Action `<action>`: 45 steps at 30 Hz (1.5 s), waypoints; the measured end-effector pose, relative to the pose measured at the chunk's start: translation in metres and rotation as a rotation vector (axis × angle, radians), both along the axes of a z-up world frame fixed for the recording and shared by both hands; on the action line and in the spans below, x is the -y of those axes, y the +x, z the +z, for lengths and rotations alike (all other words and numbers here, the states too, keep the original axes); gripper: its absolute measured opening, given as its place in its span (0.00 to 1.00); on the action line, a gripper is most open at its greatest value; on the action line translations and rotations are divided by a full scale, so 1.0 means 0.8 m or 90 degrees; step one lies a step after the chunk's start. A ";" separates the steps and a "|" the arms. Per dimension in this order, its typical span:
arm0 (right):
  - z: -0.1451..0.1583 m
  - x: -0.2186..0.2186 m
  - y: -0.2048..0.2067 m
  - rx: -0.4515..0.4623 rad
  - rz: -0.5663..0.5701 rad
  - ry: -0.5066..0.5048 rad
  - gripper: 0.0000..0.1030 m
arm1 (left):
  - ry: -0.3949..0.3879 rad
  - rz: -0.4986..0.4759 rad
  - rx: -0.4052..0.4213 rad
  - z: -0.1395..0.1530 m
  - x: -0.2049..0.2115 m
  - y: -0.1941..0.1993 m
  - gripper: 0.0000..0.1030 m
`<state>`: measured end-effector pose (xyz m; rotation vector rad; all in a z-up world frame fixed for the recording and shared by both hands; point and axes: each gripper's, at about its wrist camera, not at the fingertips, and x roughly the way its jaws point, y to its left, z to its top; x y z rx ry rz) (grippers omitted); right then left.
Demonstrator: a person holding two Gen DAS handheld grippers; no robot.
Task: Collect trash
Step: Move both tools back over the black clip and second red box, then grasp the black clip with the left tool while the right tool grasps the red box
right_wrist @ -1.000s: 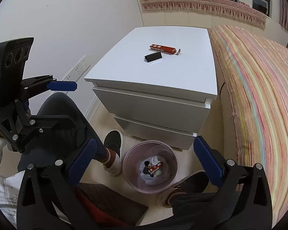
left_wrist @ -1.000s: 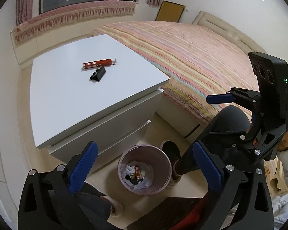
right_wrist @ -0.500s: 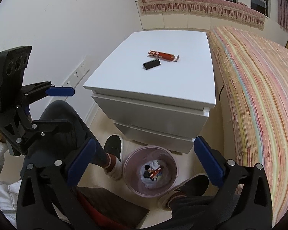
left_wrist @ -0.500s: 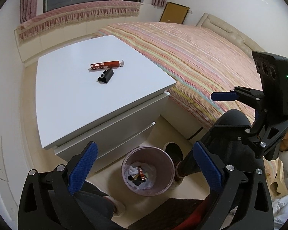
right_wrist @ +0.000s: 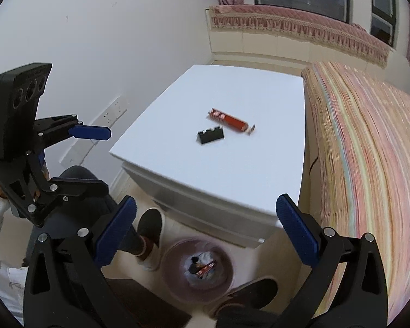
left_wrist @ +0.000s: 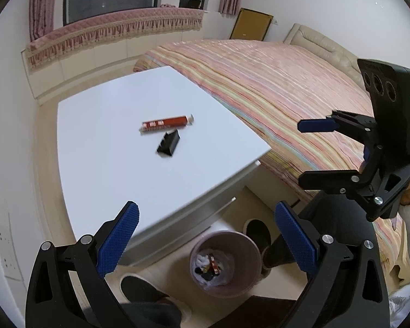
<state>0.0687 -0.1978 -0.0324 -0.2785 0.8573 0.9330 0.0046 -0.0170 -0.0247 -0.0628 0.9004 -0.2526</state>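
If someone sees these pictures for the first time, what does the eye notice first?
Two pieces of trash lie close together in the middle of the white nightstand: a red wrapper and a small black box. On the floor in front stands a pink waste bin, already holding litter. The left gripper and right gripper hang above, jaws open.

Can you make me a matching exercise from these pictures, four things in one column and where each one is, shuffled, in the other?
Things:
1. red wrapper
2. pink bin
3. striped bedspread
4. wall socket

Places:
A. on the floor in front of the drawers
B. on the white dresser top, next to a small black piece
C. on the wall beside the dresser
D. on the bed

Pairs: 1-B, 2-A, 3-D, 4-C
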 end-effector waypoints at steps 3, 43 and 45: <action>-0.002 -0.017 0.029 0.006 0.015 -0.016 0.97 | 0.003 -0.004 -0.004 -0.002 -0.006 0.024 0.93; -0.088 -0.153 0.176 0.038 0.189 -0.095 0.18 | 0.020 -0.019 -0.061 -0.084 -0.033 0.163 0.27; -0.088 -0.152 0.175 0.036 0.179 -0.093 0.17 | 0.019 -0.017 -0.064 -0.083 -0.035 0.162 0.24</action>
